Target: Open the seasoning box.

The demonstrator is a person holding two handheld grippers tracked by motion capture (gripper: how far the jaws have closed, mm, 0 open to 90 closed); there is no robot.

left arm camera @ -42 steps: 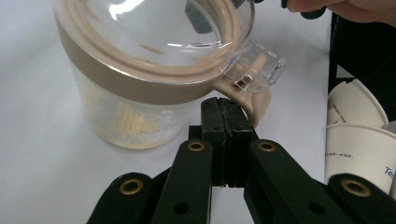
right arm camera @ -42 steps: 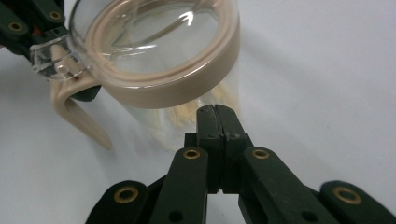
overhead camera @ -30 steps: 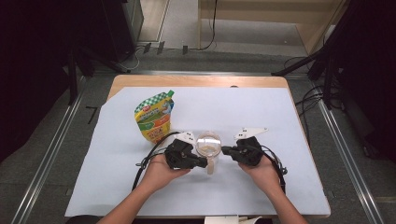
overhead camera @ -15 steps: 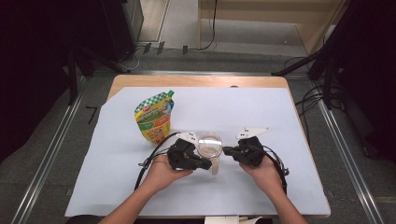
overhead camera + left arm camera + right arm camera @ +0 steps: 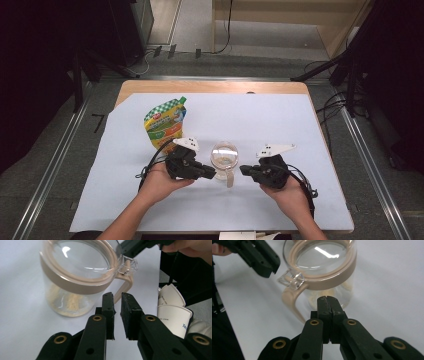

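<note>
The glass jar stood on the tabletop, near the snack pouch. The left claw had just been parting, narrow and empty, beside the jar's handle; the right claw was closed, holding nothing.

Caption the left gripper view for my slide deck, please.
Left gripper, jaws slightly parted and empty, faces a lidded glass jar with a beige handle.

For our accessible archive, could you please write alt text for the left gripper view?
A lidded glass jar with a beige rim and handle holds some yellow powder. The left gripper points at it, jaws slightly apart, nothing between them. White paper cups lie at right.
</note>
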